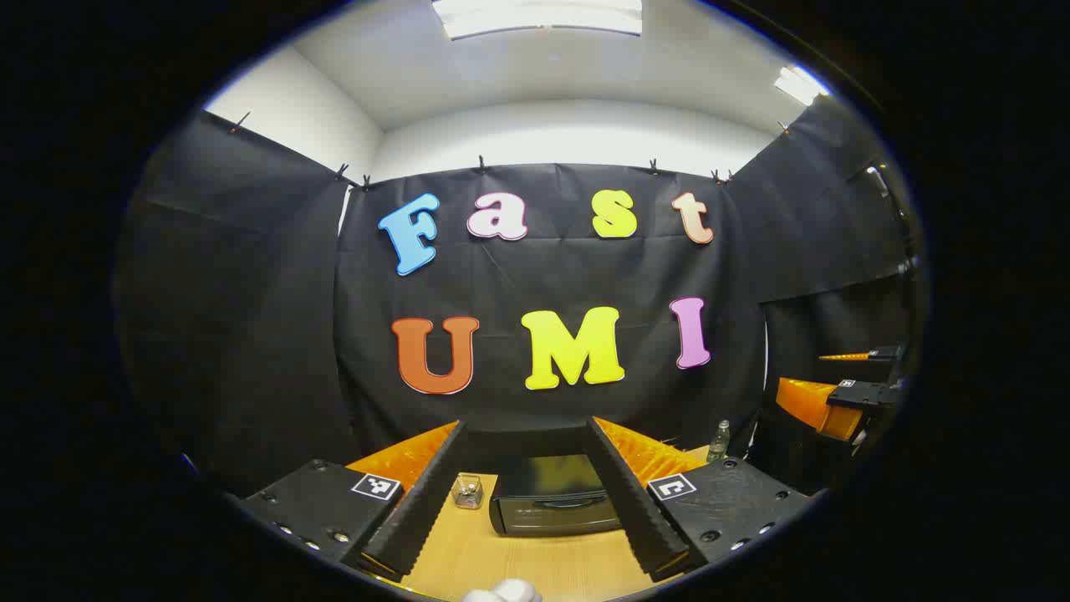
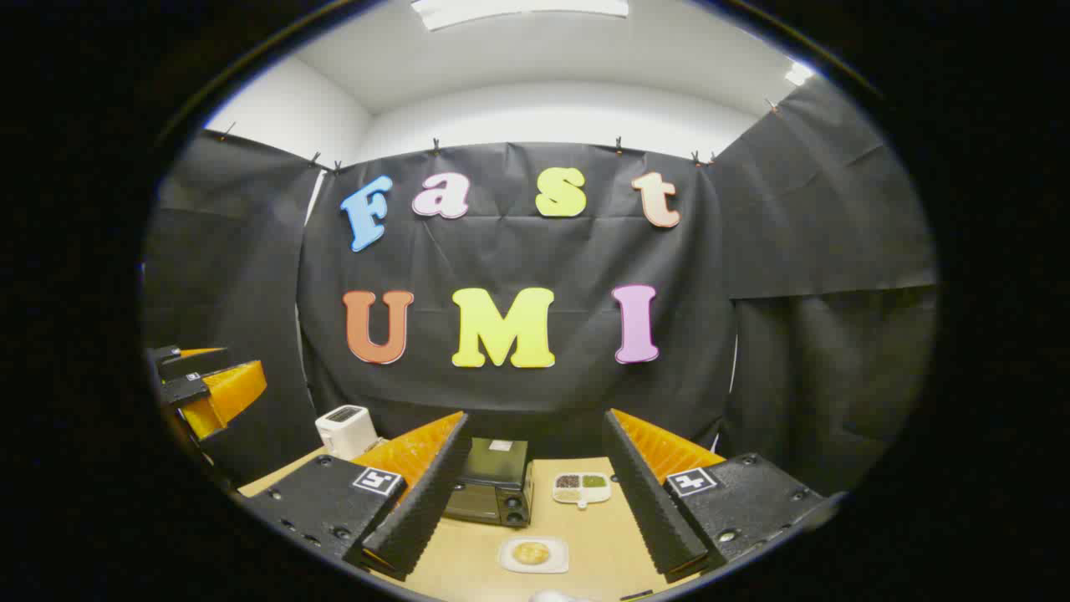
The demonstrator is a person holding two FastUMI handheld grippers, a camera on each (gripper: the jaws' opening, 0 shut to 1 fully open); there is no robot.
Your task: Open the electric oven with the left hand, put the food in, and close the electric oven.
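Note:
The black electric oven (image 2: 493, 489) stands on the wooden table (image 2: 468, 568), its door closed and its knobs on the right side. In the left gripper view the oven (image 1: 552, 502) lies straight ahead between my fingers, some way off. The food, a round golden piece on a white plate (image 2: 532, 553), rests in front of the oven. My left gripper (image 1: 525, 423) is open and holds nothing. My right gripper (image 2: 536, 415) is also open and empty, above the plate. Each gripper is seen from the other: right gripper (image 1: 815, 376), left gripper (image 2: 226, 368).
A white toaster (image 2: 347, 429) stands left of the oven. A divided white dish (image 2: 583, 487) of seasonings lies to its right. A small glass jar (image 1: 468, 491) is beside the oven, a clear bottle (image 1: 719, 441) farther right. Black cloth walls surround the table.

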